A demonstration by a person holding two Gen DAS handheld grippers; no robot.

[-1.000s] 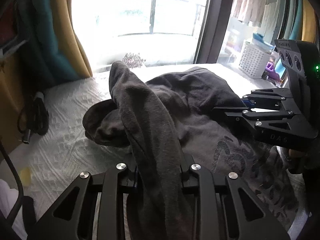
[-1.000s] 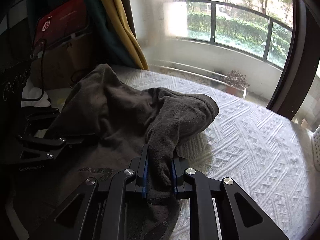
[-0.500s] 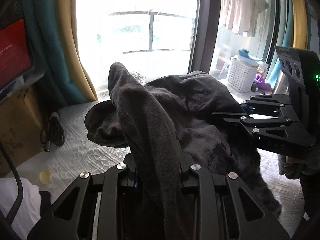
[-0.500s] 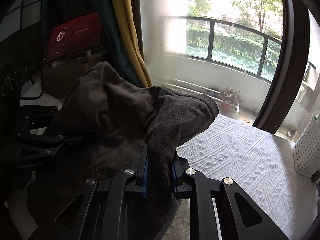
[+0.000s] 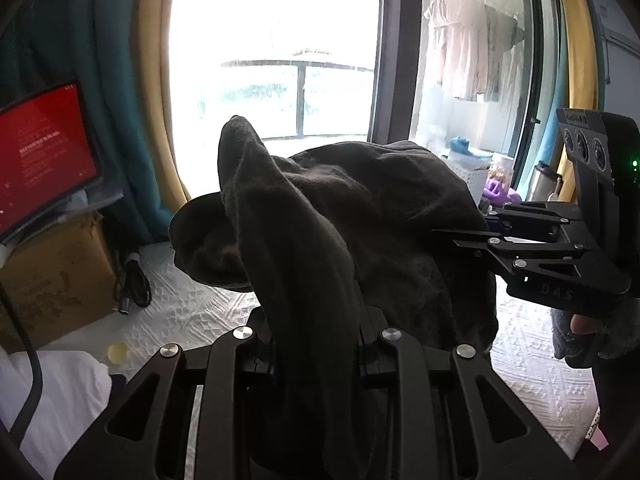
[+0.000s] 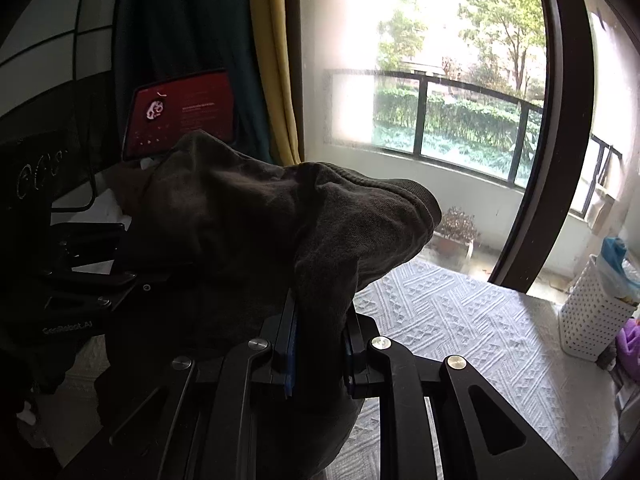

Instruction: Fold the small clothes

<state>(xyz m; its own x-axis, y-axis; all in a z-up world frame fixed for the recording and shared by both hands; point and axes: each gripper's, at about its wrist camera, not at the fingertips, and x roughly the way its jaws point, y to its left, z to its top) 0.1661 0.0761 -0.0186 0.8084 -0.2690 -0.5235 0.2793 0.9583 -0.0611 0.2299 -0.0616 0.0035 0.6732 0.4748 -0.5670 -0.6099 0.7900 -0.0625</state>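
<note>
A dark grey sweatshirt hangs in the air between both grippers, above the white quilted bed. My left gripper is shut on a bunched fold of it that drapes over the jaws. In the right wrist view the same dark grey sweatshirt fills the centre, and my right gripper is shut on another fold, blue pads pressing the cloth. The right gripper also shows at the right edge of the left wrist view, a gloved hand under it. The left gripper shows dimly at the left.
A red-lit screen stands on a cardboard box at the left, with a cable beside it. Teal and yellow curtains frame the window. A white perforated basket stands at the bed's right. The bed spreads below.
Both grippers have risen with the sweatshirt, which has lifted off the bed and now hangs bunched between them. More window and less bed shows in both views.
</note>
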